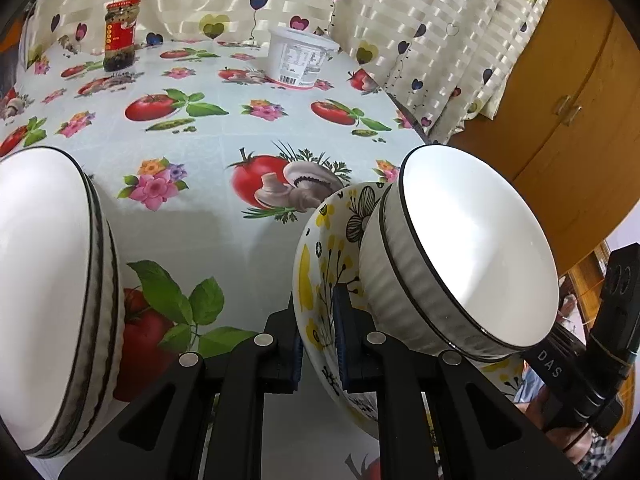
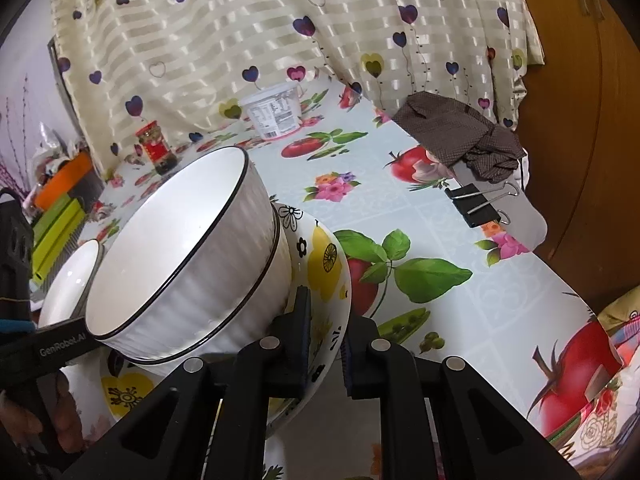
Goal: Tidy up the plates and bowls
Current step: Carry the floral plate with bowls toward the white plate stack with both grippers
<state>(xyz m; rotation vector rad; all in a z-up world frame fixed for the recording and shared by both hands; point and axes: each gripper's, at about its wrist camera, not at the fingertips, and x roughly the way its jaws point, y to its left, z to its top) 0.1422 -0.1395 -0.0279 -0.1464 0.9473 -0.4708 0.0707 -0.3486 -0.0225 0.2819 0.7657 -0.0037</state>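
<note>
Floral plate [image 1: 320,264], carrying what seems to be two nested white ribbed bowls [image 1: 472,256], hangs tilted over the tablecloth [image 1: 208,152], rim pinched by left gripper [image 1: 318,344] and right gripper [image 2: 326,344], so level both hands evenly before lowering.

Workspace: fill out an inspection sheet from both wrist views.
Surface: table under a fruit-and-flower print cloth.
Job's things: flowered plate held tilted, stacked white ribbed bowls resting on it; another white bowl at left.
Clutter: red-label jar, white tub, binder clip, brown cloth.
Grippers: left tool and right tool both shut on the plate's rim.
Cables: nothing seen.
Surroundings: heart-print curtain, wooden cabinet.
</note>
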